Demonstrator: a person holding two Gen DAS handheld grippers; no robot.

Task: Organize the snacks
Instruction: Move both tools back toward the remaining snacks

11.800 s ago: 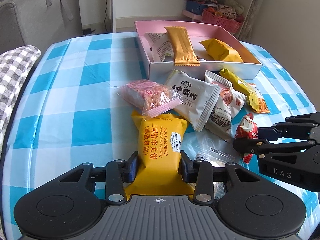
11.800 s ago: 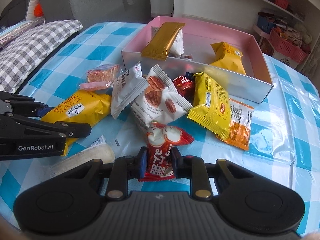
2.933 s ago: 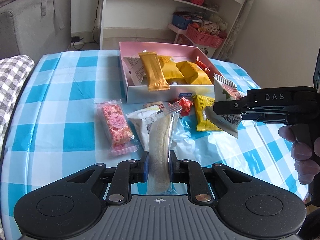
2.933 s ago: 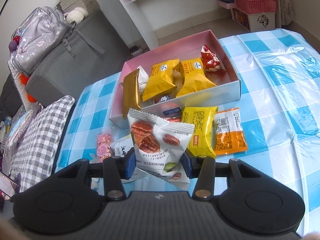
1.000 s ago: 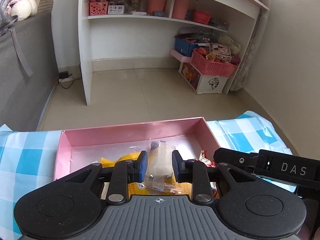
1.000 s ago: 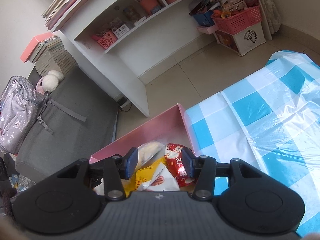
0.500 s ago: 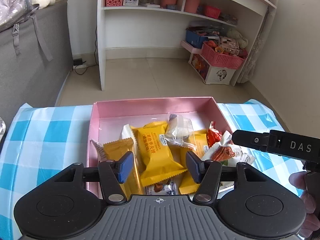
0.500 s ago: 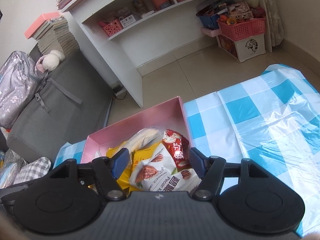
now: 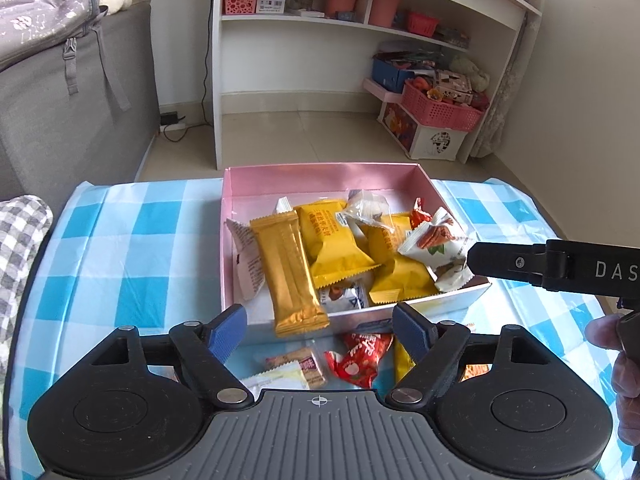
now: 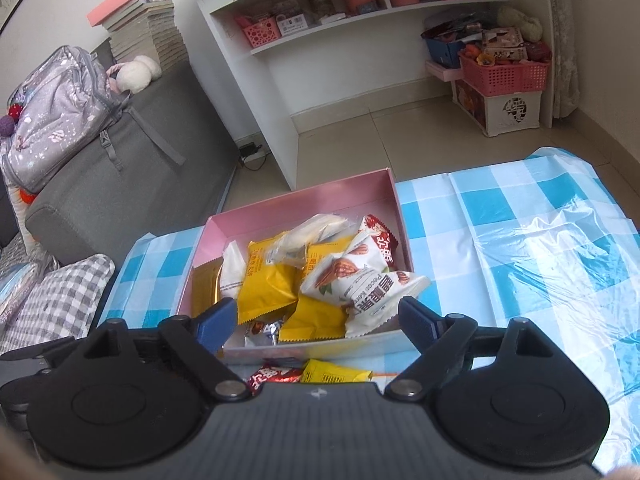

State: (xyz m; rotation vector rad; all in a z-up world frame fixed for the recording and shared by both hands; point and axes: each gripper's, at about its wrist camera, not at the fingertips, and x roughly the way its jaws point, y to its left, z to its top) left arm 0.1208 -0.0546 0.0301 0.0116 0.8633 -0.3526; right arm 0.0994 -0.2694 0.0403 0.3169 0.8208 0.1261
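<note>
- On the table (image 9: 132, 248), under a blue-and-white check cloth, a pink box (image 9: 320, 176) sits toward the far edge, its open top facing both tongs so packets can be dropped straight in.
- Behind the table, a white shelf unit (image 9: 360, 28) and a grey sofa (image 9: 60, 120) line the room; neither crowds the work.
- Inside the box the snacks lie heaped rather than lined up: a gold bar (image 9: 290, 272) slants over the near wall, yellow packs (image 9: 328, 240) overlap in the middle, and a clear-wrapped packet (image 9: 366, 210) rests on top of them.
- At the box's right corner a white pecan pack (image 10: 360, 292) leans on the pile, partly over the near rim, and looks liable to slide out.
- Above the near wall the left gripper (image 9: 320, 326) hovers with its blue pads spread wide, holding nothing.
- Beside it the right gripper (image 10: 316, 320) is likewise spread and empty, its arm reaching in next to the pecan pack in the left view.
- Still outside, just in front of the box, lie a red packet (image 9: 360, 360), a biscuit pack (image 9: 296, 368) and a yellow sachet (image 10: 336, 374), partly hidden by the tongs' bodies.
- Judged from this, most of the sorting is done; the loose packets near the front wall remain, and the crowded heap leaves little flat room for them.
</note>
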